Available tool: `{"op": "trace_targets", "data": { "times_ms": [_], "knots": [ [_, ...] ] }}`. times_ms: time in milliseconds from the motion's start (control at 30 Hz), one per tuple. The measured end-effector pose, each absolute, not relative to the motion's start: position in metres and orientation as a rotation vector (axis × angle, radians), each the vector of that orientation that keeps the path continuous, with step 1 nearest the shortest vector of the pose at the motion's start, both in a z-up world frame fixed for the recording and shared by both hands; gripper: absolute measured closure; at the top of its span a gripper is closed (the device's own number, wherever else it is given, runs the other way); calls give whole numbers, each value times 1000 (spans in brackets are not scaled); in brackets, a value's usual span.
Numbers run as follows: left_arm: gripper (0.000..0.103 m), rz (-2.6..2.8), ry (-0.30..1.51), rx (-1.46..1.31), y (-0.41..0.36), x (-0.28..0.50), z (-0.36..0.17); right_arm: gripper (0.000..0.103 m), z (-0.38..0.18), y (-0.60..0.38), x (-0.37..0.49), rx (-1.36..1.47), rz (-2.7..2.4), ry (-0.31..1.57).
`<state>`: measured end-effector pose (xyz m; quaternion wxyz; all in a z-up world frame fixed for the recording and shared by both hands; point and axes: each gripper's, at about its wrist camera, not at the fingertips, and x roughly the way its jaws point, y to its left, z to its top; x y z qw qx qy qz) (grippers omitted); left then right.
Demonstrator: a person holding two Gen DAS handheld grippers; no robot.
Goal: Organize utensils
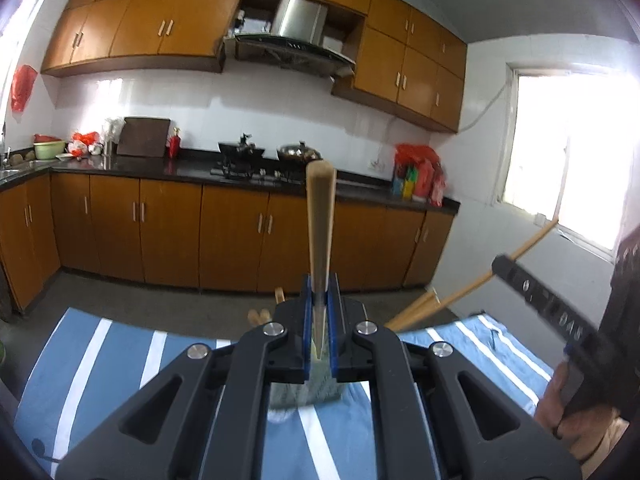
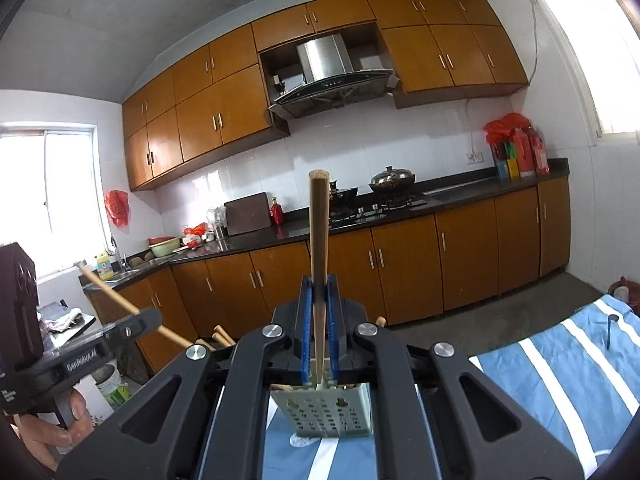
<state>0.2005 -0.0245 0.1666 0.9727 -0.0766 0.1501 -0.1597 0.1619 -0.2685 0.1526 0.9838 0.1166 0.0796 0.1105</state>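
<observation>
My left gripper [image 1: 320, 282] is shut on a pale wooden chopstick [image 1: 320, 220] that sticks up past the blue pads. Under it stands a grey utensil holder [image 1: 308, 396] on the blue striped cloth [image 1: 120, 360], with more wooden stick ends [image 1: 260, 314] poking out. My right gripper [image 2: 320, 282] is shut on another wooden chopstick [image 2: 319, 232] above the perforated grey holder [image 2: 324, 412]. Each view shows the other gripper at its side, also holding its stick: the right one [image 1: 536, 296] and the left one [image 2: 92, 356].
A kitchen lies ahead: a dark counter [image 1: 192, 168] with stove, pots and red bags, and brown cabinets [image 2: 400, 264] above and below. A hand [image 1: 580, 424] holds the right gripper's handle. A small dark blue item [image 2: 610, 332] stands on the cloth at right.
</observation>
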Motion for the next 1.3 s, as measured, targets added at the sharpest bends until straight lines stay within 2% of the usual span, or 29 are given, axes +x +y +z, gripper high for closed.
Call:
{"op": "trace_targets", "data": {
  "times_ms": [167, 433, 500, 533, 567, 600, 733, 800, 833, 867, 900, 933, 967, 1000, 1033, 1167, 1300],
  "knots": [
    [95, -299, 295, -158, -34, 223, 166, 95, 147, -260, 181, 208, 213, 174],
    [95, -281, 375, -150, -46, 263, 131, 95, 125, -247, 210, 170, 193, 260],
    [92, -280, 365, -153, -46, 263, 128, 93, 123, -250, 211, 193, 206, 270],
    [90, -284, 360, -148, -45, 262, 128, 86, 123, -252, 210, 199, 208, 269],
    [86, -282, 357, -145, -44, 262, 128, 74, 123, -254, 208, 203, 204, 265],
    [81, -280, 351, -146, -42, 260, 130, 69, 123, -256, 206, 209, 202, 258],
    [76, -275, 307, -181, -28, 242, 138, 67, 131, -267, 185, 220, 198, 216],
    [65, -271, 281, -197, -19, 227, 142, 57, 135, -269, 177, 215, 187, 194],
    [61, -262, 267, -194, -15, 216, 144, 47, 137, -272, 164, 208, 174, 174],
    [50, -252, 256, -187, -13, 207, 145, 33, 136, -272, 158, 204, 164, 164],
    [37, -231, 240, -169, -9, 194, 144, 27, 135, -273, 150, 197, 151, 156],
    [30, -210, 225, -147, -7, 182, 143, 17, 132, -273, 137, 186, 130, 150],
    [18, -190, 213, -125, -6, 170, 140, 9, 129, -272, 130, 177, 115, 148],
    [7, -164, 203, -90, -6, 154, 134, 6, 124, -270, 123, 162, 97, 149],
    [4, -138, 198, -60, -6, 142, 128, 2, 117, -265, 111, 137, 70, 151],
    [4, -51, 209, 34, -8, 104, 104, 2, 96, -252, 89, 59, 10, 204],
    [4, -4, 239, 62, -6, 74, 77, 2, 75, -252, 69, 117, 15, 273]
  ]
}}
